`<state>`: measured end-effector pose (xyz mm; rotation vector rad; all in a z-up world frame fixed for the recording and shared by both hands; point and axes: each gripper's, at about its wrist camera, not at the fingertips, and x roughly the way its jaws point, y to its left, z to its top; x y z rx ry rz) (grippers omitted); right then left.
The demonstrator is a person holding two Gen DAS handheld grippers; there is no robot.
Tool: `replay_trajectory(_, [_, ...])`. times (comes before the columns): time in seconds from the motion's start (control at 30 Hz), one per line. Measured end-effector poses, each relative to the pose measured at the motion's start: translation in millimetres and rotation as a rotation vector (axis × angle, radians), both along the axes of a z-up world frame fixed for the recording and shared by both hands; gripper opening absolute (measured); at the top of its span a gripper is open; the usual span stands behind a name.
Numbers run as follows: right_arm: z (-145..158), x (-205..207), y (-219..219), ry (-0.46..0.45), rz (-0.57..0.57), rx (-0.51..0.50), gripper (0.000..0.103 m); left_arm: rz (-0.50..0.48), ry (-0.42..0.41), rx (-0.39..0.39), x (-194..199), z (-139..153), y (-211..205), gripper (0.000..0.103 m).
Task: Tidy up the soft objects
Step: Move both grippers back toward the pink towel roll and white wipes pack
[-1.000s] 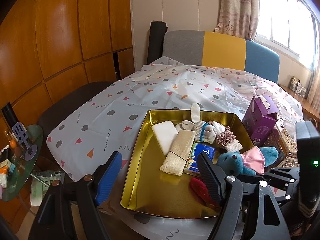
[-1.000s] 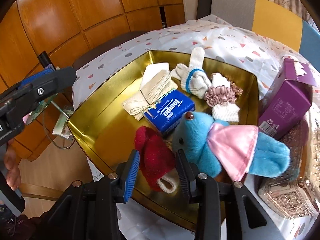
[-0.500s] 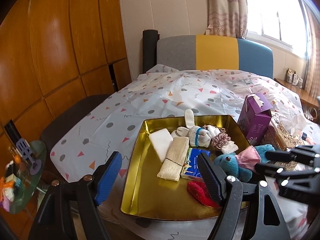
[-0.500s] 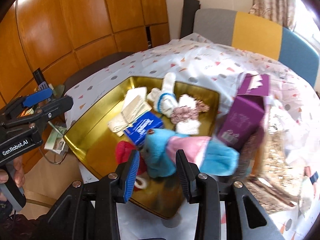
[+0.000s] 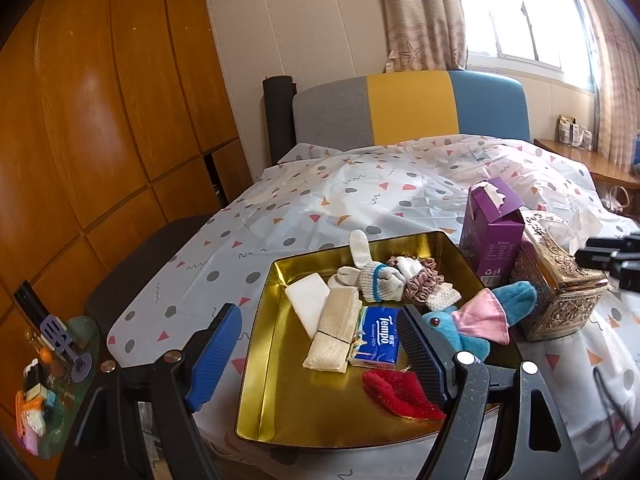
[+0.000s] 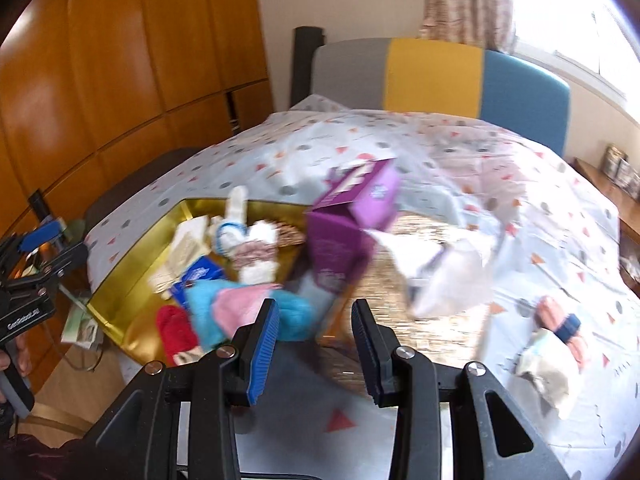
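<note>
We see our left gripper [image 5: 320, 348] apart and empty over the tray [image 5: 256, 400], right gripper [image 6: 316, 344] apart, empty, plush [image 5: 476, 320] on tray rim

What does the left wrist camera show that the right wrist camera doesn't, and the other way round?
Only the left wrist view shows the Tempo tissue pack's lettering sharply, and a cluttered green side table. Only the right wrist view shows small soft items lying on the tablecloth away from the tray, and a hand holding the left gripper. Both show the gold tray, the blue plush toy, the red item and the purple box.
</note>
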<state>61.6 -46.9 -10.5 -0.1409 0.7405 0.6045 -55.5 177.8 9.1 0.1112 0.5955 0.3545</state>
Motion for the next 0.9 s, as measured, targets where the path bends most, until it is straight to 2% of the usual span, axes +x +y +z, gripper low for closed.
replay_trajectory(0.23, [6,16,-56,-0.017,-0.125,0.001,0.037,-0.025,0.014,0.015,3,0,-11,0.081])
replay_trajectory(0.5, [0,36,-128,-0.020,-0.314,-0.018,0.037,-0.081,0.026,-0.047,13,5,-23,0.081])
replay_trajectory(0.7, [-14,49,-187,0.003,-0.492,0.049,0.037,-0.125,0.019,-0.014,23,10,-47,0.081])
replay_trajectory(0.9, [-31,57,-230,0.068,-0.642,0.098,0.037,-0.210,0.008,0.030,38,16,-79,0.084])
